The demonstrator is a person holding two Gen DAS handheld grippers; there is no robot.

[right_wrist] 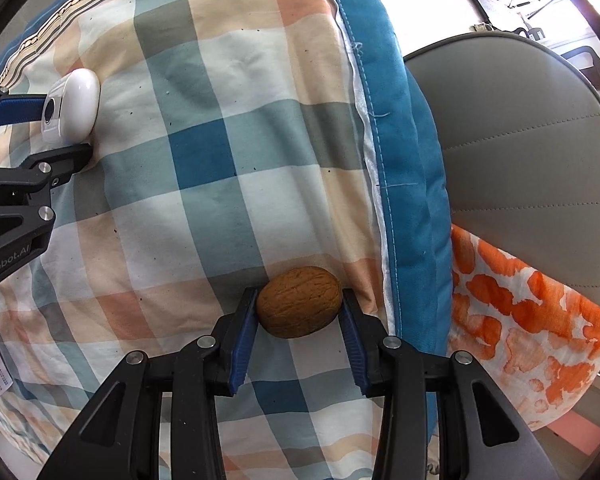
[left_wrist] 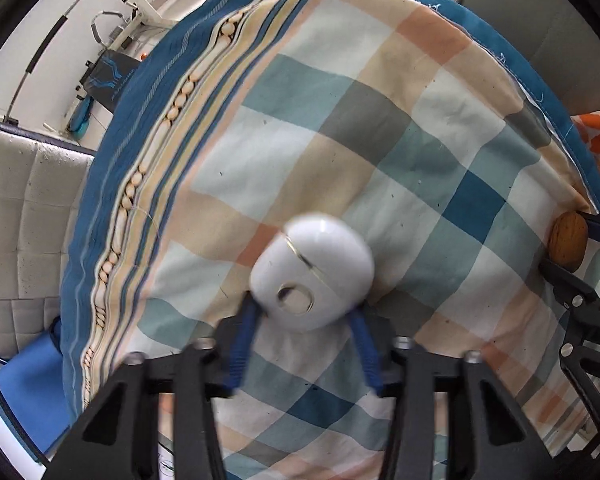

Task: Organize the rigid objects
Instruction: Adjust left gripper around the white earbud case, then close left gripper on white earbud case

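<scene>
My left gripper point(left_wrist: 306, 312) is shut on a white rounded earbud case point(left_wrist: 312, 272) and holds it over the checked cloth point(left_wrist: 380, 152). The case also shows in the right wrist view point(right_wrist: 74, 106), far left, between the left gripper's blue pads. My right gripper point(right_wrist: 299, 304) is shut on a brown walnut point(right_wrist: 299, 307), its blue pads touching both ends, low over the cloth point(right_wrist: 204, 128). In the left wrist view the walnut point(left_wrist: 568, 240) sits at the right edge in the right gripper.
The checked cloth has a blue border point(right_wrist: 400, 140) and drapes over the surface. A grey padded chair point(right_wrist: 520, 140) and an orange-patterned fabric point(right_wrist: 520, 308) lie to the right. A white quilted seat point(left_wrist: 24, 220) and exercise equipment point(left_wrist: 112, 40) stand at the left.
</scene>
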